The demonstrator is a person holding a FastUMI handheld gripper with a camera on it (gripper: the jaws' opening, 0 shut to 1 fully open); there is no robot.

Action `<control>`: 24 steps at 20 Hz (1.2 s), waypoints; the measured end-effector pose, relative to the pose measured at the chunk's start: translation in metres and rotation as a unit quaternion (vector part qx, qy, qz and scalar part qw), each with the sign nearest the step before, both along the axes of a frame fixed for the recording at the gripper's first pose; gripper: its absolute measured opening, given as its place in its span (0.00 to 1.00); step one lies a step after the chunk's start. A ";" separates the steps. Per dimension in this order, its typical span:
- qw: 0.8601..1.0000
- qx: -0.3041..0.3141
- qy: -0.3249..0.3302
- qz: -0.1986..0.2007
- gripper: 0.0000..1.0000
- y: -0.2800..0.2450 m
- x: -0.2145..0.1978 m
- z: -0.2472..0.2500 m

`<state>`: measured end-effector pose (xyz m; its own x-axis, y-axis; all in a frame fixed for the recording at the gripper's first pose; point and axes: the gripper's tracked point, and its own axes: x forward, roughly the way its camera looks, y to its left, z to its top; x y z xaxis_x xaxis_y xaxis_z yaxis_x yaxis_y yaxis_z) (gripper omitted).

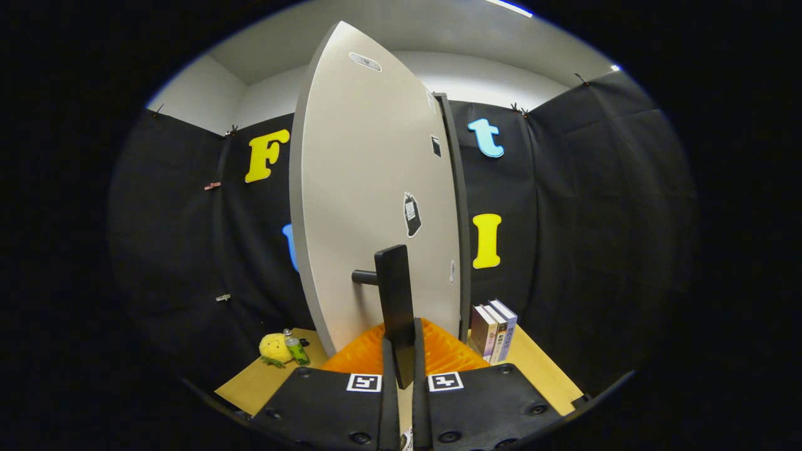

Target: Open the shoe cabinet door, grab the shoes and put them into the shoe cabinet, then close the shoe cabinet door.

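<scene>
Now my gripper (399, 351) is clamped on the door handle (396, 300) of the cabinet door (369, 188); I judge a steady arc along its hinge swing keeps the grip from slipping.

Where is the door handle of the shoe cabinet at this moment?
In the gripper view, the black door handle stands upright on the grey cabinet door, with its lower end clamped between the fingers of the claw, left of the books.
</scene>
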<state>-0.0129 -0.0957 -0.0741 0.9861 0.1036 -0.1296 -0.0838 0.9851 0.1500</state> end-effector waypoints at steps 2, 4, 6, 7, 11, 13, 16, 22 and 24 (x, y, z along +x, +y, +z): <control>1.000 0.002 0.000 -0.006 0.12 -0.007 0.000 -0.001; 1.000 0.004 0.004 -0.004 0.12 -0.013 0.000 0.000; 1.000 0.002 0.006 0.001 0.11 -0.018 0.002 -0.001; 1.000 -0.002 0.008 0.001 0.11 -0.021 0.002 -0.001; 1.000 -0.003 0.011 -0.012 0.11 -0.038 0.005 -0.002; 1.000 0.000 0.014 -0.017 0.06 -0.043 0.005 -0.001; 1.000 0.008 0.009 0.001 0.06 -0.039 0.004 0.000; 0.999 0.043 0.008 0.007 0.10 -0.036 -0.001 0.003; 0.999 0.042 0.002 -0.008 0.11 -0.041 -0.004 0.004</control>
<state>-0.0165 -0.1365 -0.0696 0.9872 0.0988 -0.1252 -0.0676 0.9702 0.2326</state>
